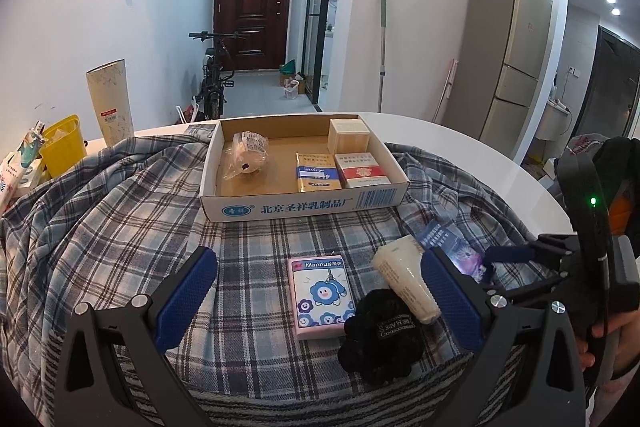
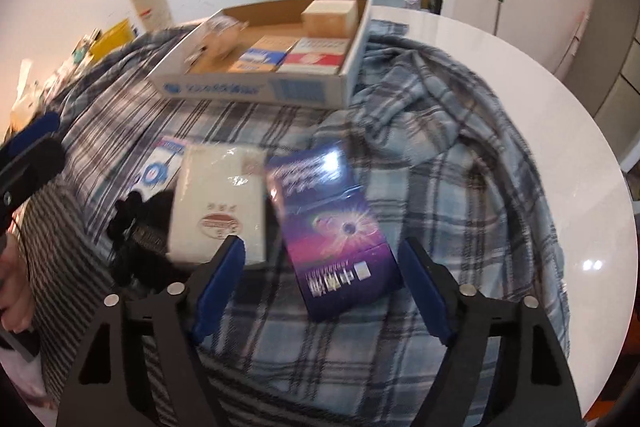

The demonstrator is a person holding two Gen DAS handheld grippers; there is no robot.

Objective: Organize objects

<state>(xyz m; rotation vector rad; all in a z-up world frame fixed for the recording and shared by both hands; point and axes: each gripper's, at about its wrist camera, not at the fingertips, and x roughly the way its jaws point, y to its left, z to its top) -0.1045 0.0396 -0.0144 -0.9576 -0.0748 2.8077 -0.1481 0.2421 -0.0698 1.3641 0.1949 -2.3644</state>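
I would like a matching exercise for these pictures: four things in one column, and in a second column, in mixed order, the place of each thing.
Things
1. purple box
2. pink tissue pack
3. red and white box
4. yellow bin

Places
A. inside the cardboard tray, at its right side
B. on the plaid cloth, between the blue fingers of the right gripper
C. at the table's left edge, beyond the cloth
D. on the plaid cloth, between the fingers of the left gripper, beside a black scrunchie

Pairs: 1-B, 2-D, 3-A, 4-C
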